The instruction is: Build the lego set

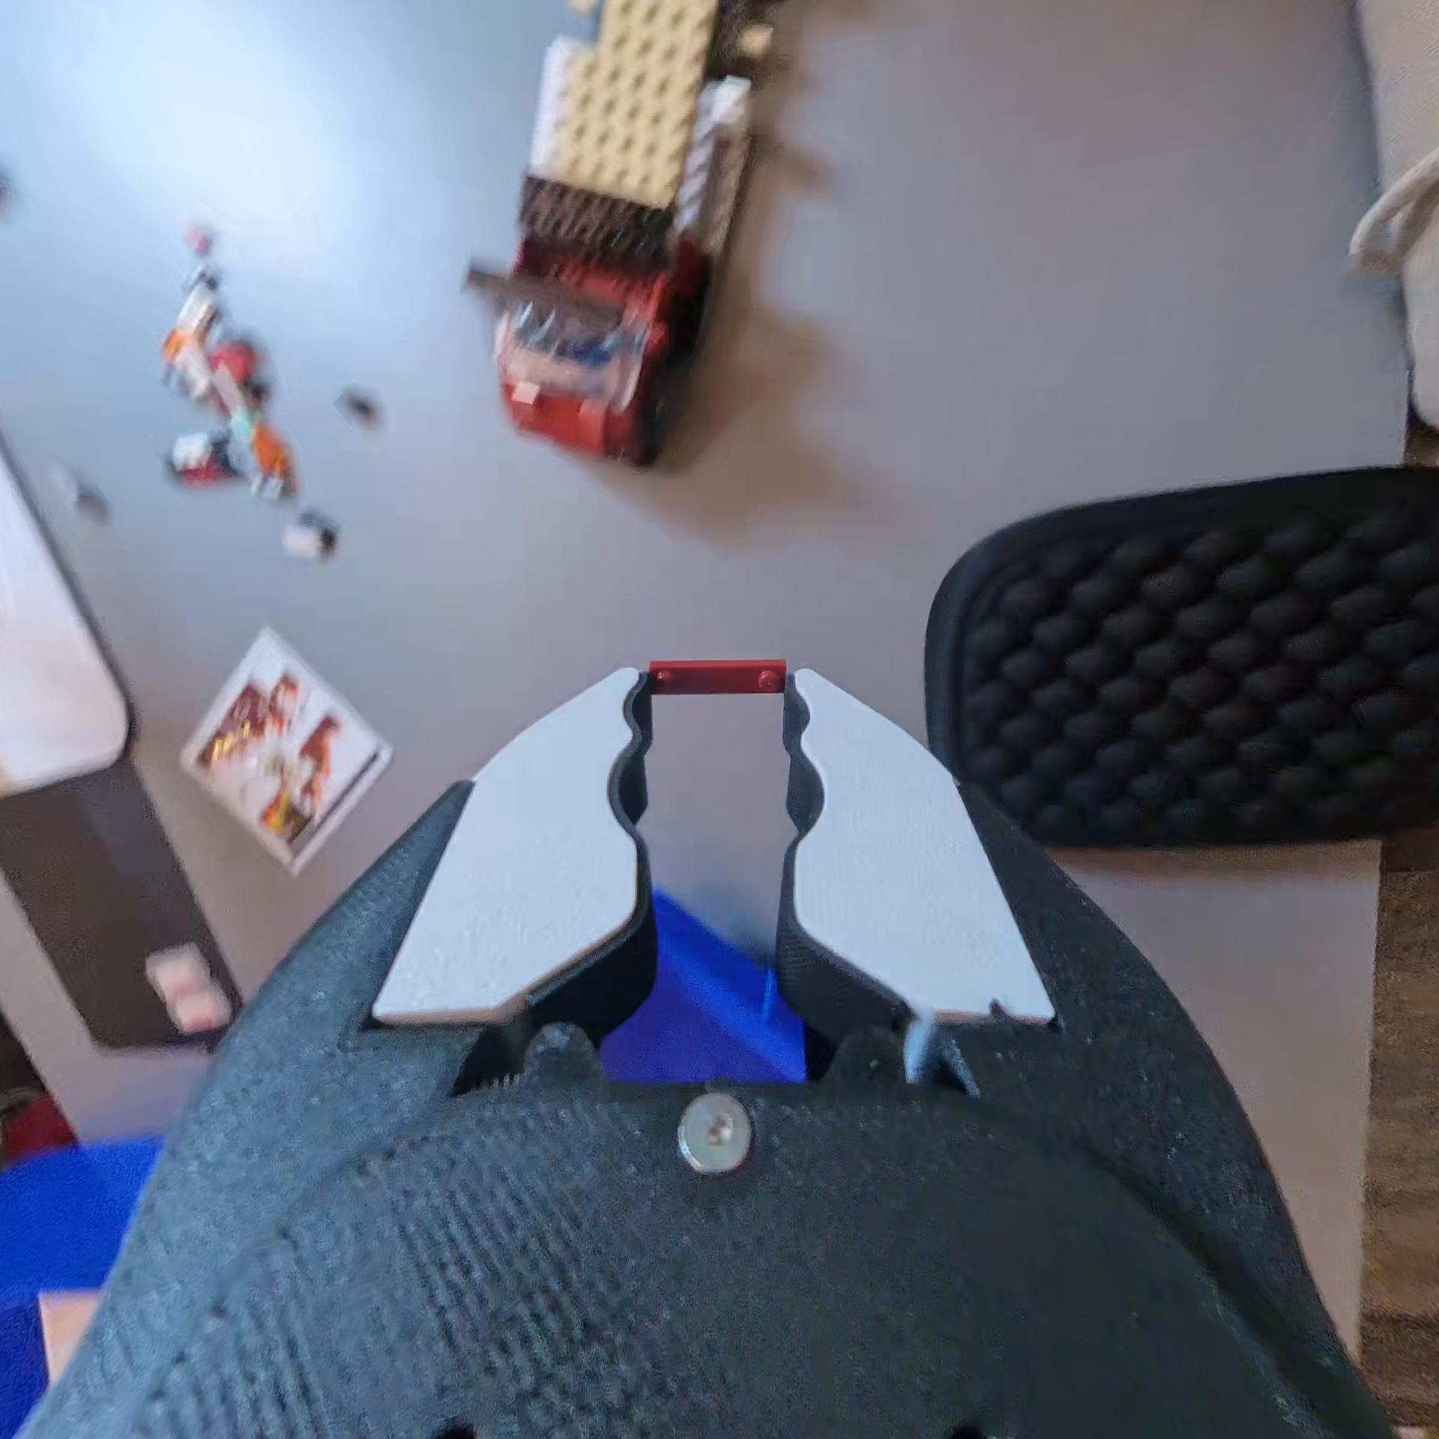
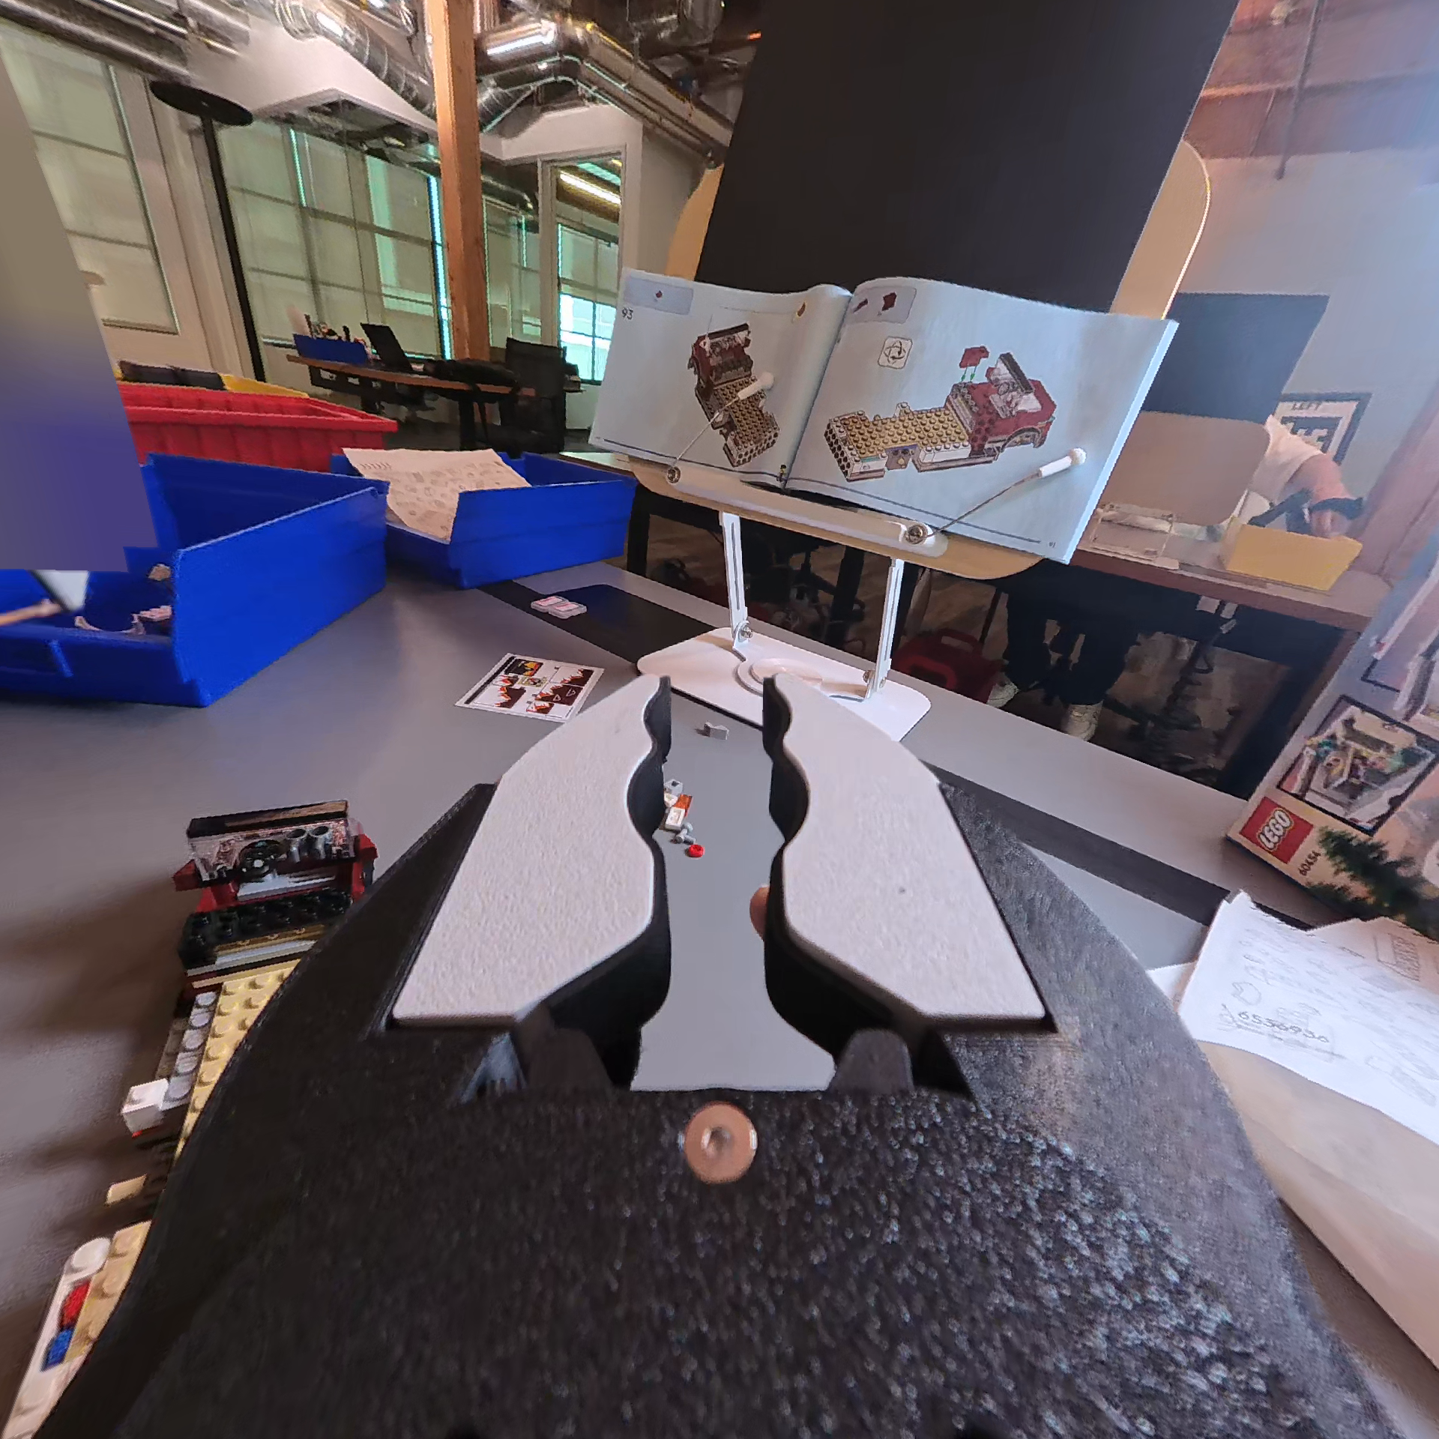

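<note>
red plate [image 1: 717,677] between left gripper [image 1: 717,685] fingertips

Ahead of the left jaws, the brick-built vehicle [image 1: 615,257] is smeared by motion blur and cut off at the top edge. The loose small pieces [image 1: 226,405] ahead and to the left are too blurred to be identified. A black cushioned seat [image 1: 1199,670] to the right is cropped by the frame edge. Between the right jaws, tiny parts [image 2: 679,810] on the desk [image 2: 233,763] are partly hidden by the left pad. Left of those jaws, the same vehicle [image 2: 233,934] is largely covered by the gripper body.
</note>
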